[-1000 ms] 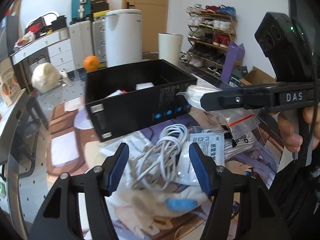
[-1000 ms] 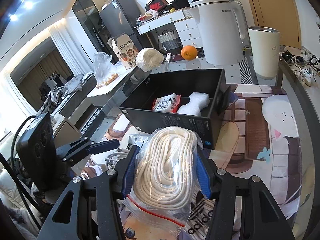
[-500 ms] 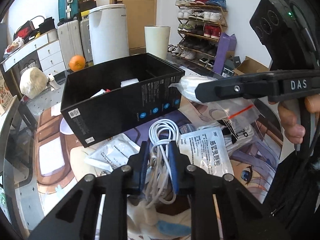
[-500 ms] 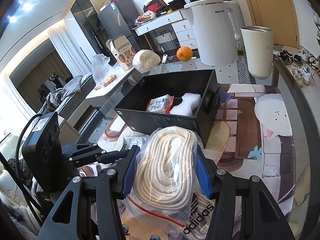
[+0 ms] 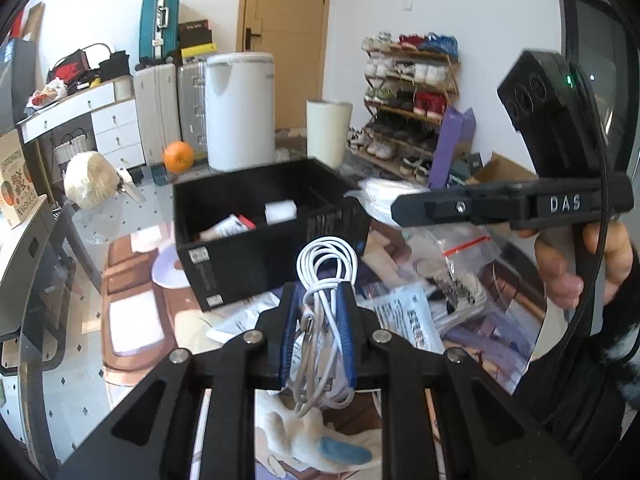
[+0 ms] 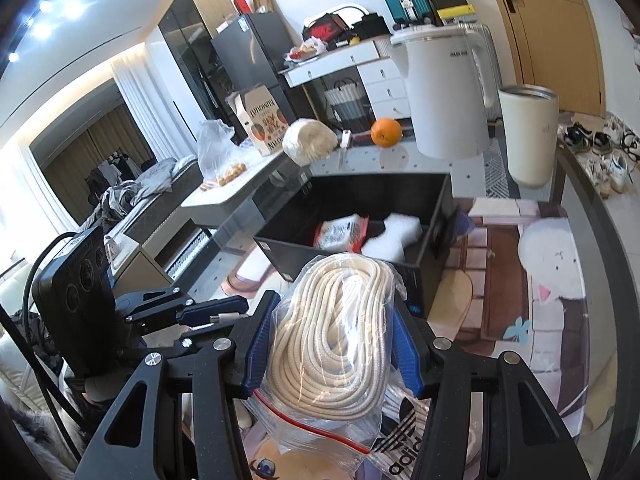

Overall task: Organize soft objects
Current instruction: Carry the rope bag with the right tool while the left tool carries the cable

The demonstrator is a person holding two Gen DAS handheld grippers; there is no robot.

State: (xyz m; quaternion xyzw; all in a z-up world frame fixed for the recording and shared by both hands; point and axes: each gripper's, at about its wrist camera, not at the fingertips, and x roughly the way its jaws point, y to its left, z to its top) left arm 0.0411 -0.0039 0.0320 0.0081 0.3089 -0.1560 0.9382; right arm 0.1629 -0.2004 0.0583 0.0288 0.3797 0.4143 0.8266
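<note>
My left gripper (image 5: pixel 320 328) is shut on a coiled white cable (image 5: pixel 326 268) and holds it lifted above the table, in front of the black box (image 5: pixel 256 256). My right gripper (image 6: pixel 332 344) is shut on a clear zip bag of cream rope (image 6: pixel 340 328), held near the box's (image 6: pixel 360 252) near wall. The box holds a red-and-white packet (image 6: pixel 340 232) and a white foam piece (image 6: pixel 400 232). The right gripper (image 5: pixel 412 208) also shows at the right of the left wrist view. The left gripper (image 6: pixel 216 312) shows at the left of the right wrist view.
White packets (image 5: pixel 408 316) and a plush toy (image 5: pixel 304 436) lie on the patterned mat below the left gripper. Behind the box stand a white kettle (image 6: pixel 444 92), a cream tumbler (image 6: pixel 528 136), an orange (image 6: pixel 386 132) and a cream bundle (image 6: pixel 308 140).
My left gripper closed on the white cable and lifted it off the packets. My right gripper, still holding the rope bag, stayed close to the box.
</note>
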